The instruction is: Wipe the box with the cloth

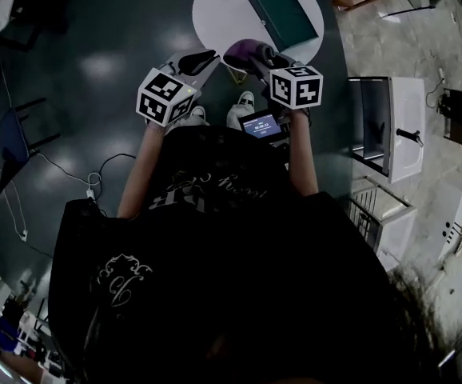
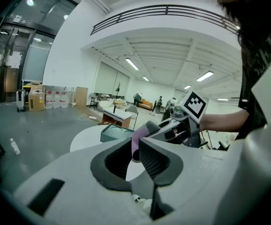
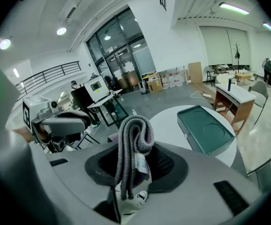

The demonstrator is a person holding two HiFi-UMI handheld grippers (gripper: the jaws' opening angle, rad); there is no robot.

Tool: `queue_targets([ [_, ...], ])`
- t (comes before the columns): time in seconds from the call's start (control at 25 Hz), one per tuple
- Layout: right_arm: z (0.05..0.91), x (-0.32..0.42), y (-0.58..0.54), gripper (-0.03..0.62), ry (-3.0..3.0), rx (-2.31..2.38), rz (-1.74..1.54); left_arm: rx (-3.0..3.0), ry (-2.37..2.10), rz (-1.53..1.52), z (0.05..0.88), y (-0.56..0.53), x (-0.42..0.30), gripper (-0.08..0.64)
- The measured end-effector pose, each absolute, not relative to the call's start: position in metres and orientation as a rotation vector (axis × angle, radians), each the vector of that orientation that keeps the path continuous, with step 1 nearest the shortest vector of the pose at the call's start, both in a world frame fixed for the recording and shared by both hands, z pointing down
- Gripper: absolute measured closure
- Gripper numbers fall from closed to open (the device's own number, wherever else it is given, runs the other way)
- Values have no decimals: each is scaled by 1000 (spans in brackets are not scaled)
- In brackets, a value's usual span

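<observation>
Overhead, the person stands at the near edge of a round white table (image 1: 215,6) with both forearms bent forward and held close together at waist height. The left gripper (image 1: 197,61) and the right gripper (image 1: 256,58) point toward the table, side by side, with their tips over its near edge.

A dark green box (image 1: 283,13) lies flat on the right half of the table, one corner close to the right edge. The left half is bare white top, and dark floor surrounds the table on the near and left sides.

The right gripper view shows what the head view only hints at. The right gripper's jaws are clamped on a folded cloth (image 3: 134,144), grey and ribbed there and purple from above. The fold stands up above the jaws and the loose ends hang below. Beyond it is the box (image 3: 205,128), apart from the cloth, with two shallow round hollows in its top.

The left gripper view looks sideways across the table. Its own jaws stand a little apart with nothing between them, and through the gap shows the cloth (image 2: 138,137) in the other gripper. The box (image 2: 114,133) sits behind.

Between the forearms are two white shoes (image 1: 243,102) on the floor and a small lit screen (image 1: 263,125) at the waist.
</observation>
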State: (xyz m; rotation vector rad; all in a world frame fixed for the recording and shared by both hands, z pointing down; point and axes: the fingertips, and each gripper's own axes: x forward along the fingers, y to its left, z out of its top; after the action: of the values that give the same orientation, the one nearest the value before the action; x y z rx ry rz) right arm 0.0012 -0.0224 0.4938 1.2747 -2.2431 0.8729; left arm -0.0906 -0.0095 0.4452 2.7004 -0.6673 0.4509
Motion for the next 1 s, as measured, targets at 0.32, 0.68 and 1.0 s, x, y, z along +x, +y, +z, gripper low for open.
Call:
queue_targets([
  [0.32, 500, -28, 17, 468, -2168, 1490, 982, 2750, -453, 481, 458, 16, -113, 511],
  [0.68, 498, -20, 50, 469, -2095, 1628, 1009, 2800, -286, 474, 455, 32, -97, 511],
  [1.0, 497, 3, 74, 469, -2061, 1694, 1020, 2825, -221, 490, 451, 46, -73, 512],
])
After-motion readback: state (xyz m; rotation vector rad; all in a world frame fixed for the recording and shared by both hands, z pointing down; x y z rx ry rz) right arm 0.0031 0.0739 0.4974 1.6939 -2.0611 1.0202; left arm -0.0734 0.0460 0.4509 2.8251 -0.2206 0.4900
